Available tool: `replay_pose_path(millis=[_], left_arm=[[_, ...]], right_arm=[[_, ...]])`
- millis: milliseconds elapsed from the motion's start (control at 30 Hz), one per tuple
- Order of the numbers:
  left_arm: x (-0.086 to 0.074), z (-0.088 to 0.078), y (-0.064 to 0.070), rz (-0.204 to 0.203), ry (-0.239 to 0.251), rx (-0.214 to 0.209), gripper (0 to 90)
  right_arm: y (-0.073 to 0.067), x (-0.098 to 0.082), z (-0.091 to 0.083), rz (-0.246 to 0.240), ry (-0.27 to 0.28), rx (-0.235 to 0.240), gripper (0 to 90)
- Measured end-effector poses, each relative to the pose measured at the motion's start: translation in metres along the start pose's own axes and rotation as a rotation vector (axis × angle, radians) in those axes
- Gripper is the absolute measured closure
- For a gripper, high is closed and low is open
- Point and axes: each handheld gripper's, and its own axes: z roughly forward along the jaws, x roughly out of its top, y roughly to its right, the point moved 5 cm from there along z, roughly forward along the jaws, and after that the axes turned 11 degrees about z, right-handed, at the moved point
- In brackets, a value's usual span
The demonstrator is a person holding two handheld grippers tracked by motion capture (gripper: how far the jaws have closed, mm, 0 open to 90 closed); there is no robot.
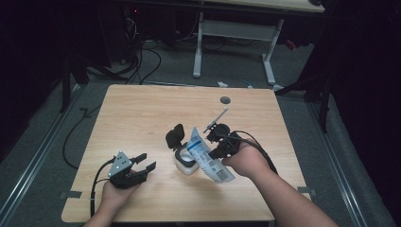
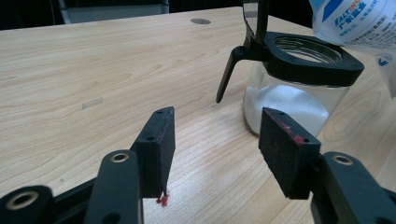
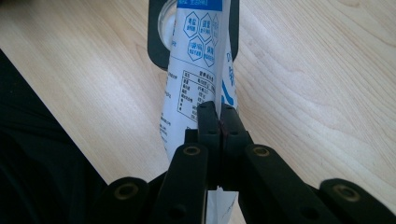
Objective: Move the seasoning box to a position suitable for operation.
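Nearest the person, the left gripper (image 1: pixel 142 164) rests low on the counter (image 1: pixel 142 113) with its jaws well apart and nothing between them; in the left gripper view they point toward the jar (image 2: pixel 289 100) but stand short of it. Farther in, the right gripper (image 3: pixel 218 122) has its jaws pinched tight on the lower end of a white and blue salt bag (image 1: pixel 205 155), holding it tilted so its upper end hangs over the jar's open mouth. The jar, glass with a black rim and its hinged lid (image 1: pixel 174 135) flipped back, sits near the middle of the counter and already holds some white grains.

The step in hand looks like pouring salt from the bag into the jar. Next, the bag's bottom likely needs raising further so the contents run down, with the opening kept inside the rim. The free left gripper could steady the jar, or later close the lid.
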Motion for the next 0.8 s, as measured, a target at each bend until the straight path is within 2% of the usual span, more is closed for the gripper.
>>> replay_pose_path(millis=[367,800], left_arm=[[-0.001,0.002,0.001,0.003,-0.008,-0.004,46.4],[-0.001,0.001,0.0,0.002,-0.006,-0.005,46.4]], right_arm=[[0.014,-0.012,-0.003,0.031,-0.013,-0.019,89.9],[0.048,-0.02,-0.003,0.102,-0.03,-0.077,89.9]])
